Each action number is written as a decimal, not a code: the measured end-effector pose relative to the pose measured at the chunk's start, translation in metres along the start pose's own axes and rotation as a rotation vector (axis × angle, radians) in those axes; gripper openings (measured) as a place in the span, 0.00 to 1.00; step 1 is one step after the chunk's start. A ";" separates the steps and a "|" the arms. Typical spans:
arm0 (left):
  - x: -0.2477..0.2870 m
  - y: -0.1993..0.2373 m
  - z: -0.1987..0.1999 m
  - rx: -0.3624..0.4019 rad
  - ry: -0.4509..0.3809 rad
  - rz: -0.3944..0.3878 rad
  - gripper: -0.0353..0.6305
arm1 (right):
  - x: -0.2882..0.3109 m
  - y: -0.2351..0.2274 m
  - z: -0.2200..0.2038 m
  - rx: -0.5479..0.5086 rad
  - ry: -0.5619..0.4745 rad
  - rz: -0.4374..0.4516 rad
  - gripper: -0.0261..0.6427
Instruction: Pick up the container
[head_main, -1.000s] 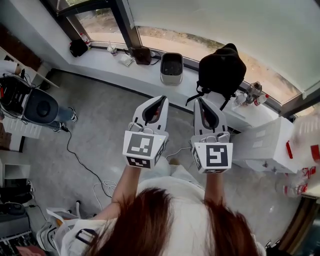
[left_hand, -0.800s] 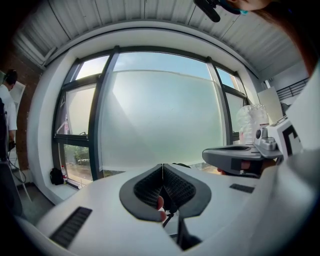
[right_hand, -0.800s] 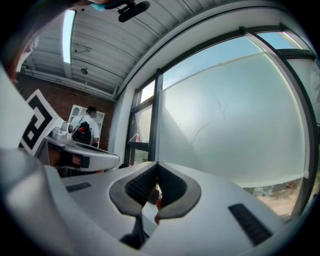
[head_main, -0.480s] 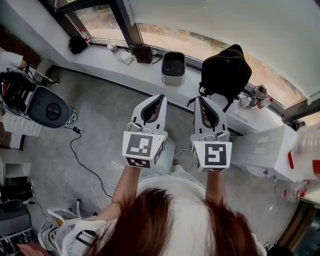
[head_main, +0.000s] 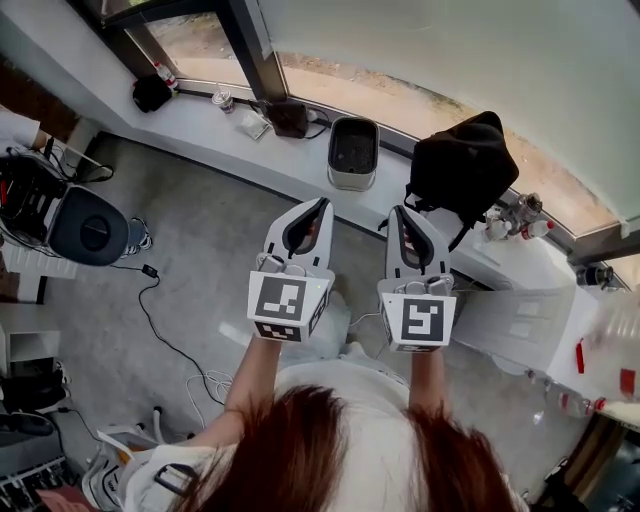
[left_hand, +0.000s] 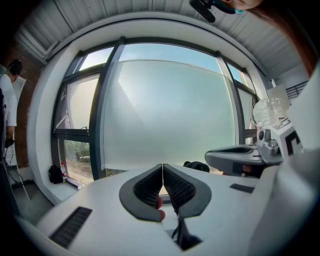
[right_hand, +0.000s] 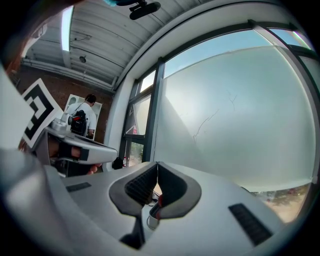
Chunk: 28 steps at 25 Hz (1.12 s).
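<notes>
The left gripper (head_main: 319, 207) and the right gripper (head_main: 401, 213) are being held side by side over the floor (head_main: 190, 250). The jaws of each one are being pressed fully together, with nothing between them. The container (head_main: 353, 152), a grey open bin, is being seen on the white window ledge (head_main: 205, 117), well apart from both grippers, near a black bag (head_main: 463, 165).

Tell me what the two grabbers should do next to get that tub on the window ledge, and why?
Probably reach both forward toward the container. It stands on the window ledge, ahead of the left gripper and right gripper, touching neither. Both have jaws shut with nothing between them, so they would need to open before gripping.
</notes>
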<state>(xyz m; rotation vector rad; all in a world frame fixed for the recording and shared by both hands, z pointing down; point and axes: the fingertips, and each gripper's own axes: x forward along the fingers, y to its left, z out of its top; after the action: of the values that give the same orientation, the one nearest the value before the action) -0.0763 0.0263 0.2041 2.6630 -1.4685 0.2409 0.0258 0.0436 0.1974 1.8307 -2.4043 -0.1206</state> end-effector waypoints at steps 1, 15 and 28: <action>0.007 0.006 -0.002 0.001 0.006 0.002 0.08 | 0.008 -0.001 -0.003 0.000 0.007 -0.003 0.08; 0.096 0.070 -0.036 0.013 0.056 -0.029 0.08 | 0.114 -0.008 -0.042 -0.024 0.094 0.015 0.08; 0.155 0.098 -0.082 -0.027 0.103 -0.054 0.08 | 0.168 -0.011 -0.105 -0.085 0.209 0.057 0.08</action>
<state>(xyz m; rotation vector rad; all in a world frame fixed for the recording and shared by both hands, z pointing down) -0.0856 -0.1416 0.3135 2.6223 -1.3577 0.3457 0.0072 -0.1201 0.3076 1.6482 -2.2688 -0.0243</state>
